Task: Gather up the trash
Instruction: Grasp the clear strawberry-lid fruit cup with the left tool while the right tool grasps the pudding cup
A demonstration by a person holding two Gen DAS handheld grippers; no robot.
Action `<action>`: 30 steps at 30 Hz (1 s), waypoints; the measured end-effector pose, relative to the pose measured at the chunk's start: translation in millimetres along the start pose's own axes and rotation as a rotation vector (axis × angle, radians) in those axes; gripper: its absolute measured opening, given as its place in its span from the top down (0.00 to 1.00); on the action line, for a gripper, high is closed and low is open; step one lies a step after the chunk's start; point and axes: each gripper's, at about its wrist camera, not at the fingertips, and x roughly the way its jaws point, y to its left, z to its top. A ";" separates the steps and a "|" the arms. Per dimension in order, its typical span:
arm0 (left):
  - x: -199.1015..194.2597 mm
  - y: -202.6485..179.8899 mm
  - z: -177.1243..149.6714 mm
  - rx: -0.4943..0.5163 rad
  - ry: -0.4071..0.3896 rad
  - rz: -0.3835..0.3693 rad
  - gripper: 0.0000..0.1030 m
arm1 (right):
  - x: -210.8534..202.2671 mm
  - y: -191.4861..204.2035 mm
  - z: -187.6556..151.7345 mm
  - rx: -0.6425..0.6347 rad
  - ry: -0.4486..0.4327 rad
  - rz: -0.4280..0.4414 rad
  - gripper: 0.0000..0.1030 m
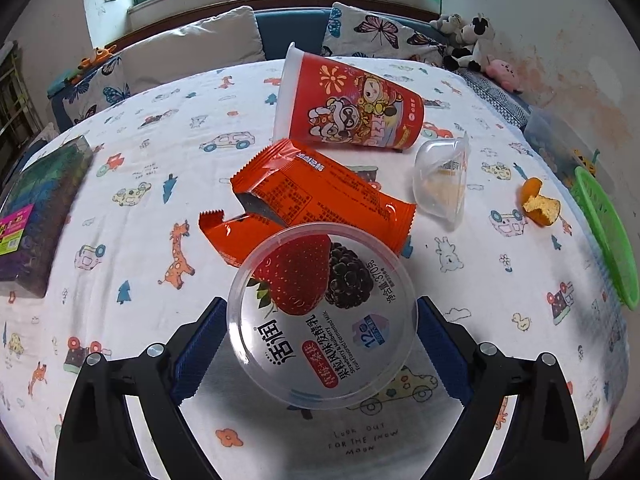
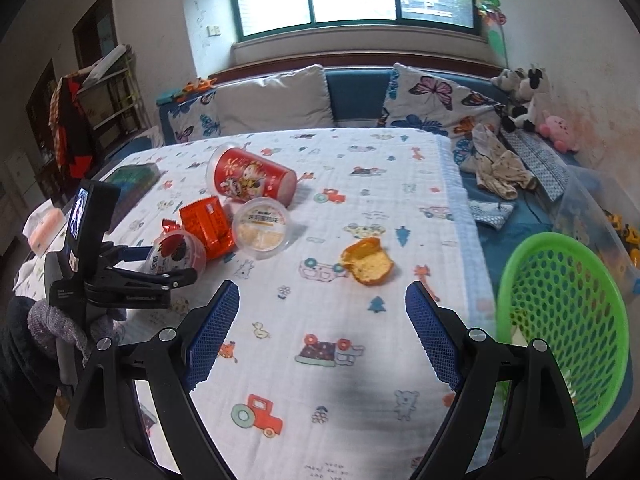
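Note:
My left gripper [image 1: 320, 320] is shut on a clear yogurt cup with a strawberry label [image 1: 322, 312], its blue pads against both sides; the cup also shows in the right wrist view [image 2: 176, 254]. Beyond it lie an orange snack wrapper [image 1: 320, 196], a tipped red paper cup [image 1: 352, 104], a clear plastic cup [image 1: 442, 180] and an orange peel [image 1: 538, 206]. My right gripper [image 2: 322, 322] is open and empty above the tablecloth, the orange peel [image 2: 368, 262] just ahead of it. A green mesh basket [image 2: 564, 320] stands to its right.
A printed cloth covers the table [image 2: 360, 360]. A dark boxed set [image 1: 36, 208] lies at the table's left edge. A sofa with butterfly cushions [image 2: 436, 104] and plush toys [image 2: 524, 92] runs behind the table. The green basket also shows in the left wrist view [image 1: 608, 236].

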 end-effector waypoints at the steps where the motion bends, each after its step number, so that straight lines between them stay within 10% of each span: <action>1: -0.1 -0.4 -0.2 0.001 -0.003 -0.001 0.13 | 2.6 2.1 0.7 -0.005 0.005 0.005 0.17; 30: -82.2 45.2 3.4 -0.066 -0.174 -0.041 0.14 | 107.0 43.7 48.3 -0.054 0.102 0.166 0.17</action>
